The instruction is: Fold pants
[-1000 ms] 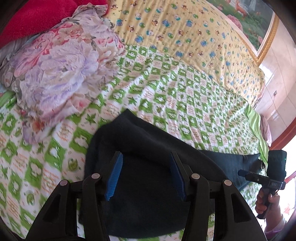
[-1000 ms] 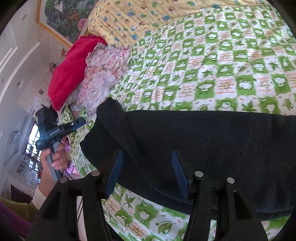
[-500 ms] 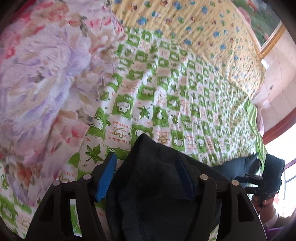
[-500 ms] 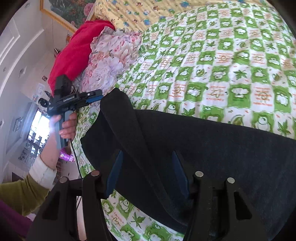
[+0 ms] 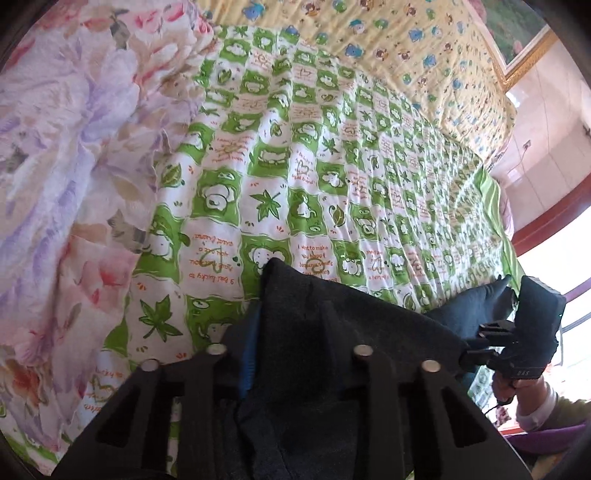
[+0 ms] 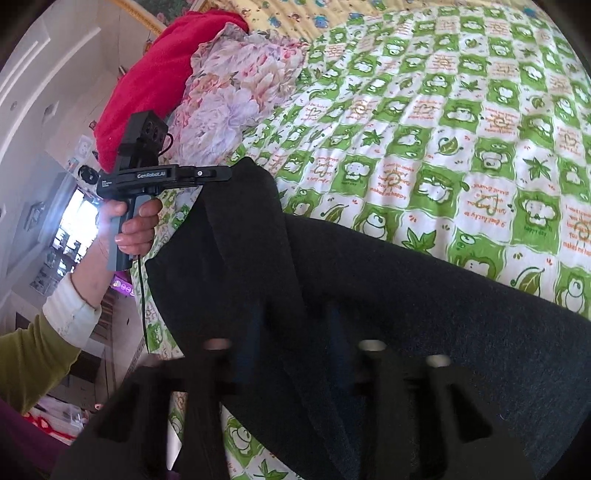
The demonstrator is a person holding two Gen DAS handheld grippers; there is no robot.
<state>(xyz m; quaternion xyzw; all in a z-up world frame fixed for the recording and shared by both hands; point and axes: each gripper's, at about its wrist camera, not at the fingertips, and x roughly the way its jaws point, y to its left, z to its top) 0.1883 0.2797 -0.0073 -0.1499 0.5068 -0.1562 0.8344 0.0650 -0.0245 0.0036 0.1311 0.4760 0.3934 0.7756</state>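
Observation:
Dark pants [image 5: 373, 325] lie along the near edge of the green-and-white checked sheet [image 5: 295, 155]. My left gripper [image 5: 288, 317] sits at one end of them. Its jaws are closing, with a raised fold of the dark cloth pinched between them beside the blue pad [image 5: 248, 350]. My right gripper [image 6: 295, 314] is at the other end of the pants [image 6: 424, 314], its jaws also closing with dark cloth between the fingers. Each view shows the other hand: the right gripper [image 5: 476, 347] at the far end, the left gripper [image 6: 225, 172] with its tip on the pants' corner.
A floral quilt [image 5: 74, 155] is heaped close on the left. A red blanket [image 6: 147, 81] lies behind it. A yellow printed cover [image 5: 406, 55] spans the back, under a framed picture [image 5: 517, 33]. The bed's edge and a person's green sleeve [image 6: 33, 354] are at the near side.
Both grippers moved in over the pants' near edge, and their jaws went from wide apart to pinching dark cloth. The left view swung closer to the floral quilt.

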